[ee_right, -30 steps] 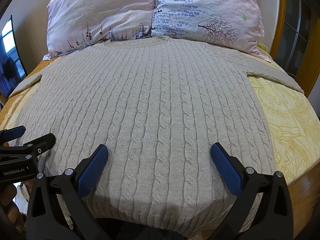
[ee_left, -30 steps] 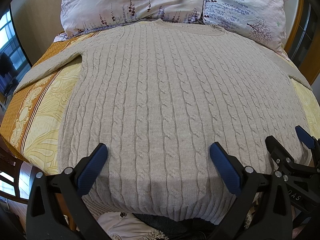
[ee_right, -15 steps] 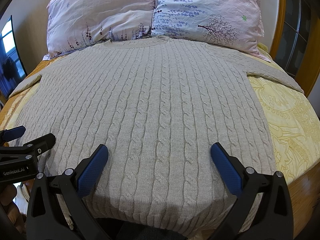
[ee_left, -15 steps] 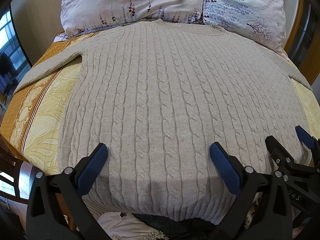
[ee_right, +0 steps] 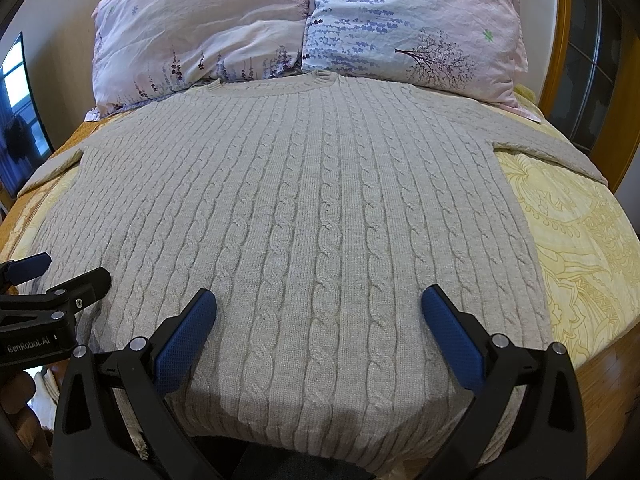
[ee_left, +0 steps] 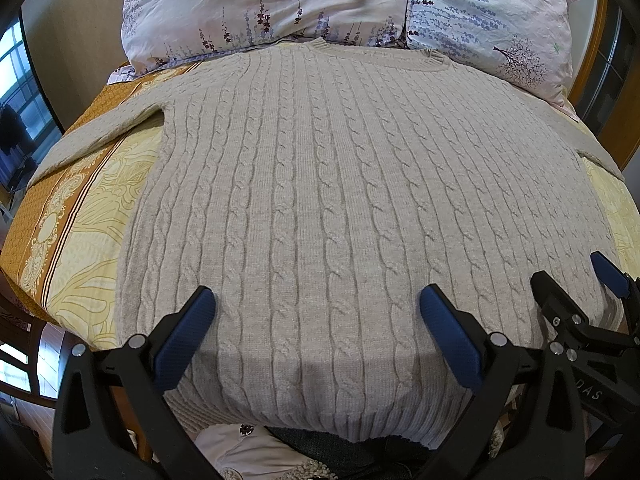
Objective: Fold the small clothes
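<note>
A beige cable-knit sweater (ee_left: 320, 208) is lying flat on the bed (ee_left: 80, 216), collar toward the pillows (ee_left: 260, 4) at the head edge, hem hanging a little over the foot edge, both sleeves stretching out toward the side edges. The left gripper (ee_left: 316, 328) is hovering above the hem with its fingers (ee_left: 182, 340) spread wide and holding nothing; the right gripper (ee_right: 318, 328) is doing the same beside it, also wide and empty. The knit is looking thick, soft and floppy, probably moderately heavy and stretchy, so it is likely sagging when lifted. Pinching a shoulder seam or the ribbed hem corners is seeming the safest hold.
</note>
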